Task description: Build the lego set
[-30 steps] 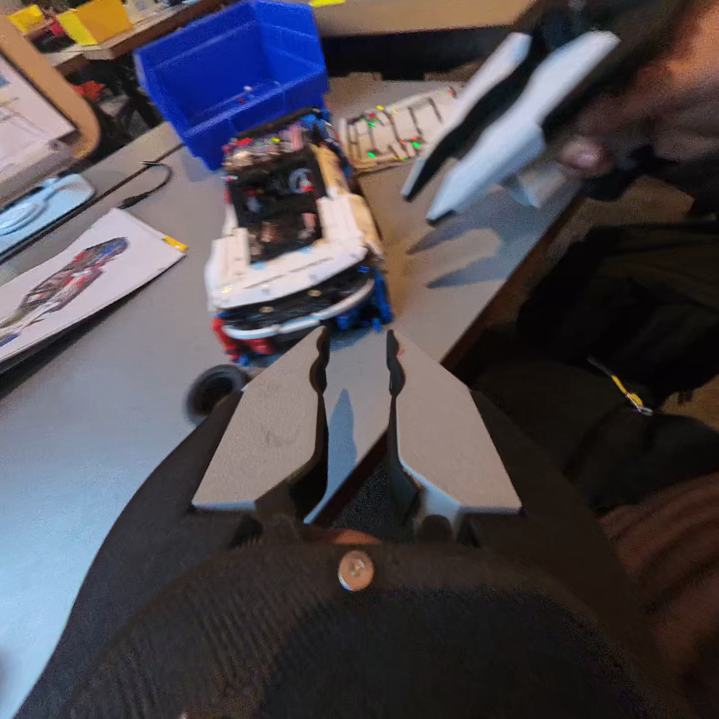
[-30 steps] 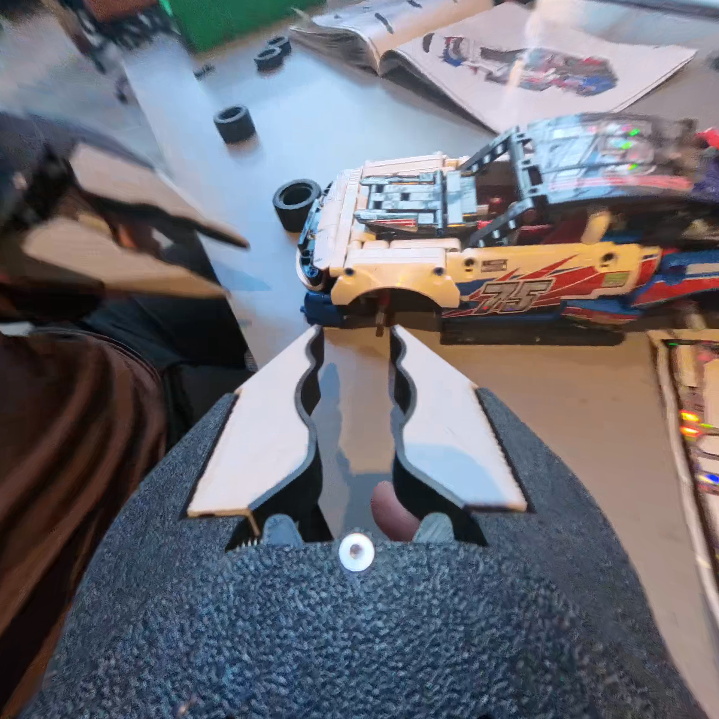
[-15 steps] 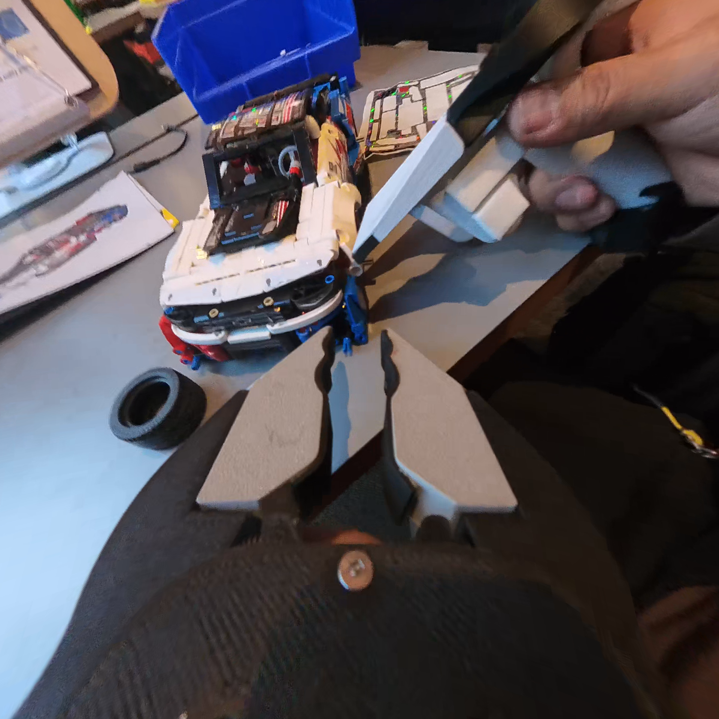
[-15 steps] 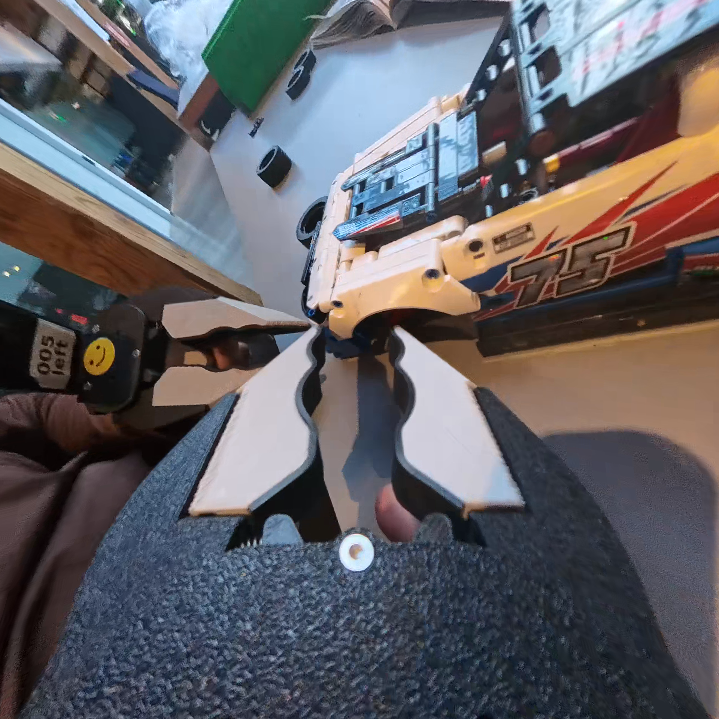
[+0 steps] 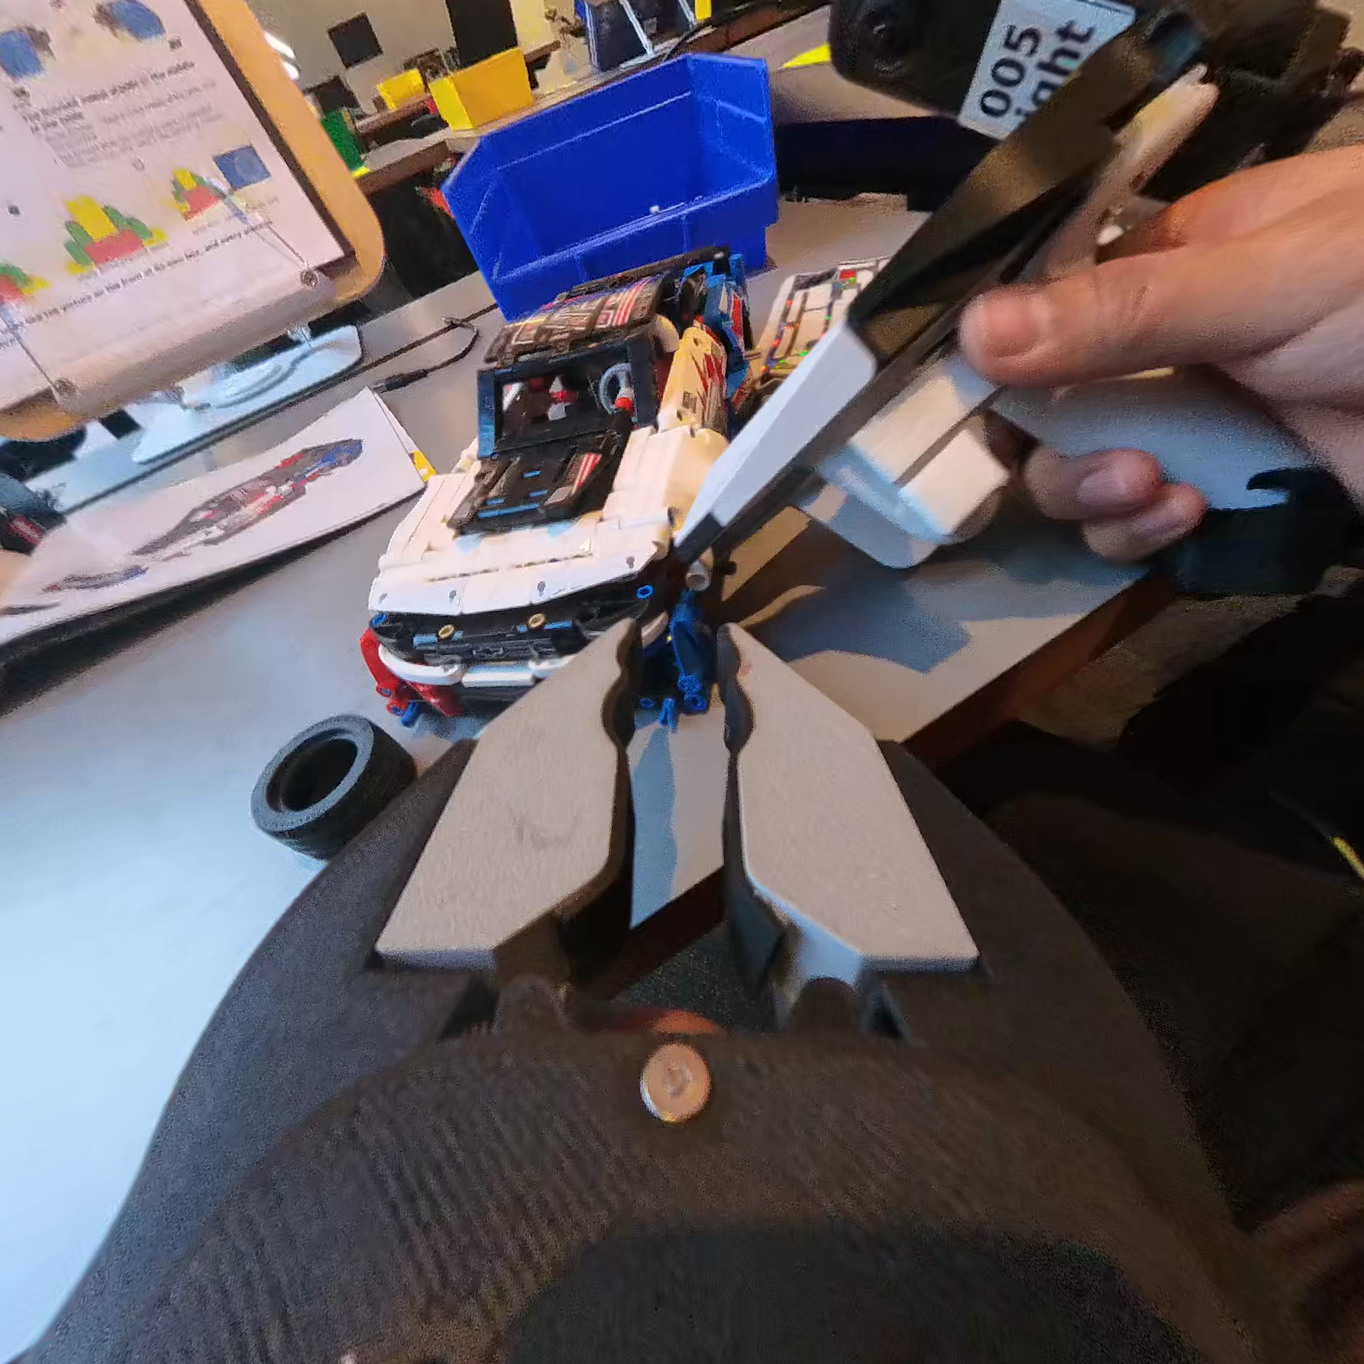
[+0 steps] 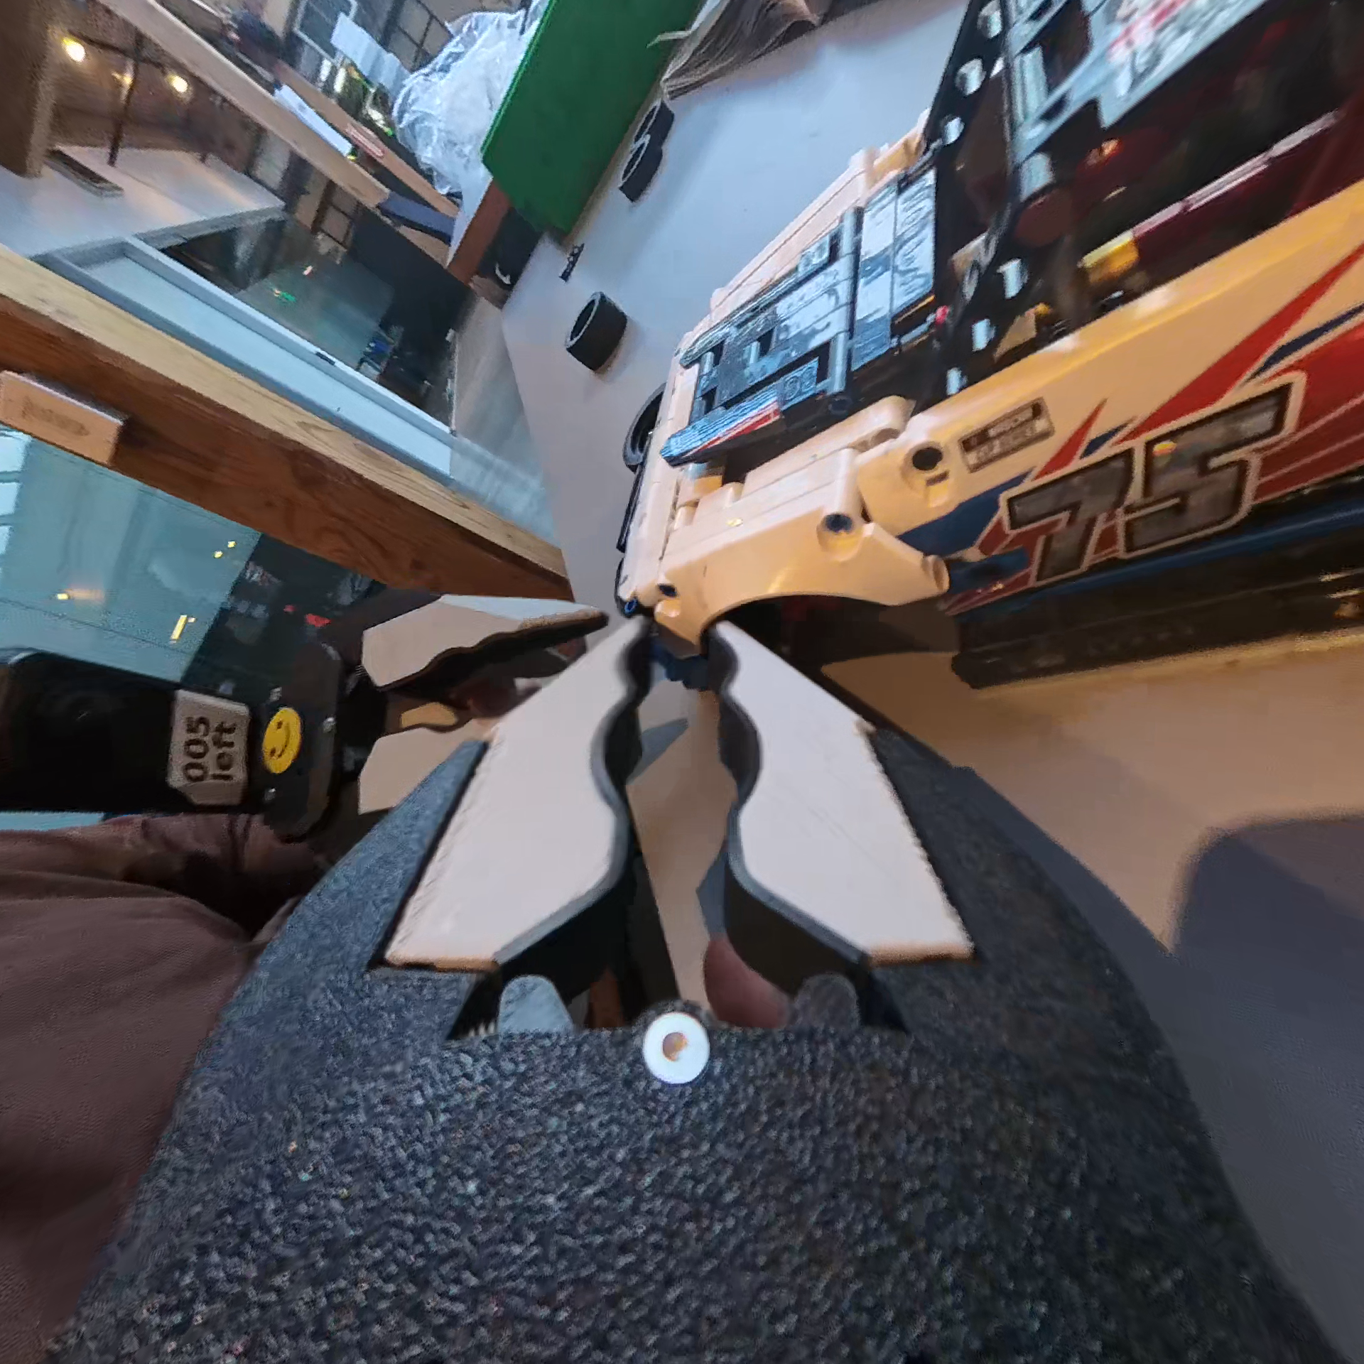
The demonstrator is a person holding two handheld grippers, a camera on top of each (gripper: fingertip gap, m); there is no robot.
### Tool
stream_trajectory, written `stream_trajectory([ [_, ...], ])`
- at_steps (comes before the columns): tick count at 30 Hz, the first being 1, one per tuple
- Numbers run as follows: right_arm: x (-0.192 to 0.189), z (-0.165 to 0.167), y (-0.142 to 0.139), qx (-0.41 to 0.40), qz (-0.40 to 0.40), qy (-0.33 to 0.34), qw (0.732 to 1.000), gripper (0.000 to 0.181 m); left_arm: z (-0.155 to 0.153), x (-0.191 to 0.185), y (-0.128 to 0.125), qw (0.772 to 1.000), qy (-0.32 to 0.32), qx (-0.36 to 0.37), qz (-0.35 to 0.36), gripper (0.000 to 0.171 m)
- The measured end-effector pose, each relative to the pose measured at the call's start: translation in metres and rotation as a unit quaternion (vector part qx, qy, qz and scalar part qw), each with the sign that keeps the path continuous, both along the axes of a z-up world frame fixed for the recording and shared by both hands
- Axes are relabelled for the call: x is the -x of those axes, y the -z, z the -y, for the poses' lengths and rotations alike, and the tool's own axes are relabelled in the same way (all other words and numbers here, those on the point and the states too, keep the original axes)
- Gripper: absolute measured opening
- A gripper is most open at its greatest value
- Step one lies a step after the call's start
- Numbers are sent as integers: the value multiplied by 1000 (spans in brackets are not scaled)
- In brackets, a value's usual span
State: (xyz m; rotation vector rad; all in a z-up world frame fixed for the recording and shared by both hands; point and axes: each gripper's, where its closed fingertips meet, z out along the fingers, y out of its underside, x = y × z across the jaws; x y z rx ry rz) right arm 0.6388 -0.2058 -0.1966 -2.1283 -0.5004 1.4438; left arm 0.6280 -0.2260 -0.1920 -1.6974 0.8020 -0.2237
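Observation:
The Lego race car (image 5: 546,517) stands on the grey table (image 5: 147,849), white hood towards me, without wheels. In the right wrist view I see its side (image 6: 922,457) and its empty front wheel arch (image 6: 775,583). My left gripper (image 5: 675,653) is open, with its tips on either side of the blue parts at the car's front right corner. My right gripper (image 6: 679,638) is open, with its tips at the front edge of that wheel arch. It reaches in from the upper right in the left wrist view (image 5: 690,546). The left gripper's fingers (image 6: 480,638) lie just left of it.
A loose black tyre (image 5: 332,782) lies by the car's front left; other tyres (image 6: 596,339) lie farther off. An open instruction booklet (image 5: 221,494), a blue bin (image 5: 627,170), a sticker sheet (image 5: 812,310) and a green board (image 6: 583,111) surround the car. The table edge (image 5: 996,701) is close on the right. The grippers are tip to tip, or close to it.
Both grippers have closed in on the car's front right corner. The right one came down from above the table to the wheel arch. Neither jaw gap has changed.

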Motion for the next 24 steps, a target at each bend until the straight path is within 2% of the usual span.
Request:
stream_trajectory([
  [3,3,-2,1,-4,6,-1,1000,11,-1,-4,4,1000,10,17,-12,20],
  [8,4,-4,3,-13,22,1,1000,11,-8,-3,-2,998,7,-25,-52,23],
  [11,5,-4,6,-31,44,4,999,11,-6,3,4,1000,5,7,-21,25],
  [15,8,-4,8,-52,70,3,996,10,-5,10,15,999,0,39,-9,16],
  [19,14,-3,7,-15,43,-8,999,10,-13,10,21,997,6,72,-1,10],
  [24,16,-4,7,-16,47,-10,999,10,-15,12,19,994,22,103,38,2],
])
